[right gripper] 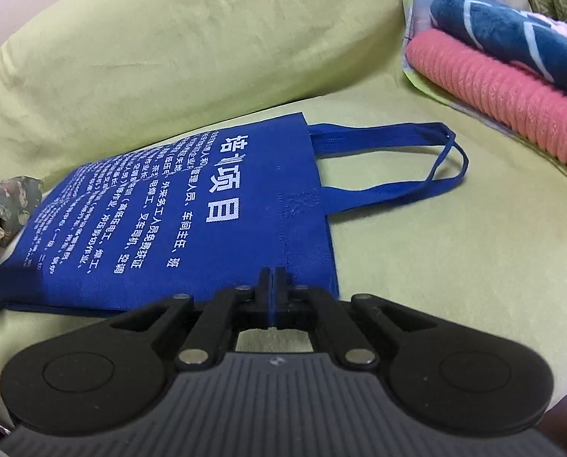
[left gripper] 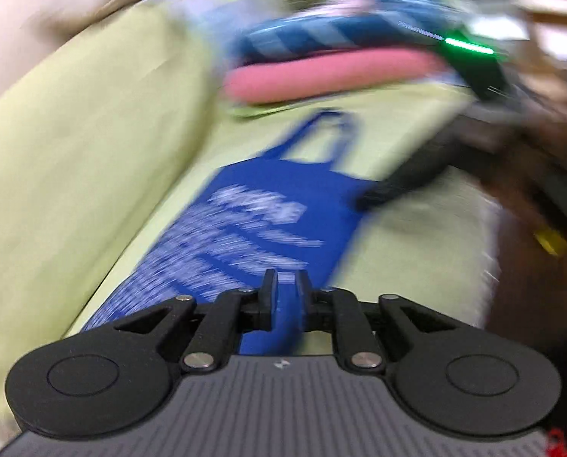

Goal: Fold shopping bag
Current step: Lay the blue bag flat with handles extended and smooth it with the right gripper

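Between the fingers of the left gripper (left gripper: 285,285) runs a strip of the blue shopping bag (right gripper: 192,221), the pads clamped on its bunched edge; the view is badly smeared. The right gripper (right gripper: 273,285) has its fingers closed together on the bag's near edge, close to the corner below the handles (right gripper: 409,160), and shows in the left view as a dark blurred bar at that side. Beyond both pairs of fingers the bag lies mostly flat on a lime-green cloth (right gripper: 454,266), handles pointing away to the right.

Judging by two grips on one long edge, the first fold is starting; next that edge should be carried over to the far edge, both hands level.

The bag is thin non-woven fabric with white print, limp. Farther right sit a ribbed pink roll (right gripper: 511,114) and a navy plush blanket (right gripper: 511,38)
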### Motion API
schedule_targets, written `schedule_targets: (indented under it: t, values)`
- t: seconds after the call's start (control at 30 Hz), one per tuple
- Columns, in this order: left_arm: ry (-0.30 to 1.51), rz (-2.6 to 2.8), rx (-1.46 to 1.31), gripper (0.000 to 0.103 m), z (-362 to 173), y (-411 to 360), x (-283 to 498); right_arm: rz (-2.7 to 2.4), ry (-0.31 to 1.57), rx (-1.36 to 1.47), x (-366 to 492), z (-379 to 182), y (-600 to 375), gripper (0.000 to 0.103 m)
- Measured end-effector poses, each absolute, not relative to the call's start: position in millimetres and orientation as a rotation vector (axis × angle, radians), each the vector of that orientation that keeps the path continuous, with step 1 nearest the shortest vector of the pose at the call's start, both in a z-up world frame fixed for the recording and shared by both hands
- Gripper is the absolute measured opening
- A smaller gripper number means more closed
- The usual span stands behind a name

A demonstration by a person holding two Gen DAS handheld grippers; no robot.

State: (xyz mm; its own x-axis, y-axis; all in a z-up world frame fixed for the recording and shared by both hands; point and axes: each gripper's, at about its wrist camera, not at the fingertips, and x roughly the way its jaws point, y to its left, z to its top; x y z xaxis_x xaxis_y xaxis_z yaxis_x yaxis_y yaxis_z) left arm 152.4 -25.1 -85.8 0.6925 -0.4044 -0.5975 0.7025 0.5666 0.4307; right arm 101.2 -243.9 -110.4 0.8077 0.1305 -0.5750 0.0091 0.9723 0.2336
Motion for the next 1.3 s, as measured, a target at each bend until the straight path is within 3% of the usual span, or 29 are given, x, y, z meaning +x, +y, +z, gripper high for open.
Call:
schedule_targets:
  t: [0.13, 0.23, 0.6, 0.7, 0.9, 1.13, 1.3]
  values:
    - [0.646, -0.624, 0.629, 0.013, -109.7, -31.5, 192.7, 0.057, 0.644, 0.217, 100.0, -107.0, -242.2, 0.000]
    - [0.624, -0.588, 0.652, 0.013, -122.7, -27.5, 182.7, 0.060, 0.665, 0.193, 103.2, -104.8, -241.2, 0.000]
    - [0.744, -0.185, 0.485, 0.016, -123.7, 97.4, 191.3, 0.038, 0.686, 0.056, 105.9, -102.2, -224.1, 0.000]
    - [0.787, -0.193, 0.456, 0.010, -105.7, 103.0, 187.3, 0.028, 0.691, 0.037, 106.7, -101.3, -221.2, 0.000]
    - [0.630, -0.336, 0.397, 0.012, -55.8, 73.6, 207.7, 0.025, 0.707, 0.034, 109.5, -99.4, -220.8, 0.000]
    - [0.757, -0.362, 0.497, 0.016, -103.8, 41.1, 272.2, 0.028, 0.747, 0.020, 115.0, -95.6, -219.4, 0.000]
    - [0.789, -0.191, 0.511, 0.016, -113.4, 89.2, 291.4, 0.038, 0.759, 0.008, 116.1, -94.8, -218.1, 0.000]
